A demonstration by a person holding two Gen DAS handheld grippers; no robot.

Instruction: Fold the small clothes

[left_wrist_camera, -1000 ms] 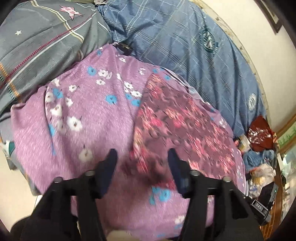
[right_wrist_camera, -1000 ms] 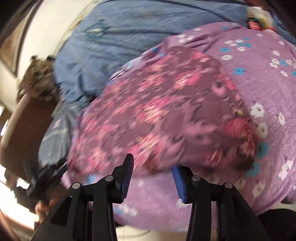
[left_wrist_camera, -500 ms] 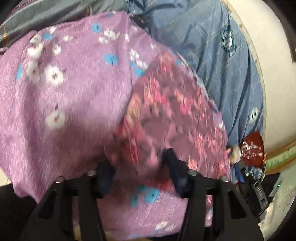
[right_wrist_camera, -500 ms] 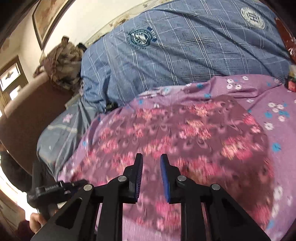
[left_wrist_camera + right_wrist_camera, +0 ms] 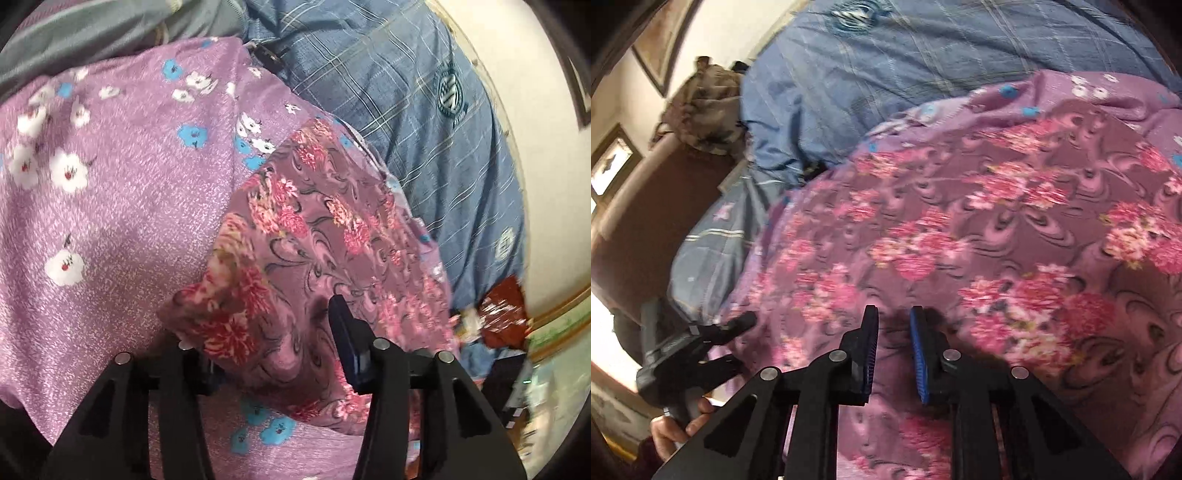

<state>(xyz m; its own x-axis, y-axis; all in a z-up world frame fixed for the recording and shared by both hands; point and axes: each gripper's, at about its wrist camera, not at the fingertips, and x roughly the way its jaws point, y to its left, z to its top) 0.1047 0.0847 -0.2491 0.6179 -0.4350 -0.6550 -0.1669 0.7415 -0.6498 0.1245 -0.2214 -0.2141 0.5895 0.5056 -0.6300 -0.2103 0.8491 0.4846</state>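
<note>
Left gripper (image 5: 273, 354) is seen with its jaws spread around a raised corner of the maroon floral garment (image 5: 314, 236), one finger hidden under the fold. Right gripper (image 5: 894, 354) is held with jaws narrowly apart at 6 o'clock, over the same garment (image 5: 997, 240), which is spread on a lilac flowered cloth (image 5: 110, 192). A blue plaid quilt (image 5: 923, 48) is seen at 12 o'clock.

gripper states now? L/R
Left gripper: open, jaws wide around a raised fold of the dark pink floral cloth, not clamped.
Right gripper: partly open, narrow gap, nothing visibly between the jaws.
</note>
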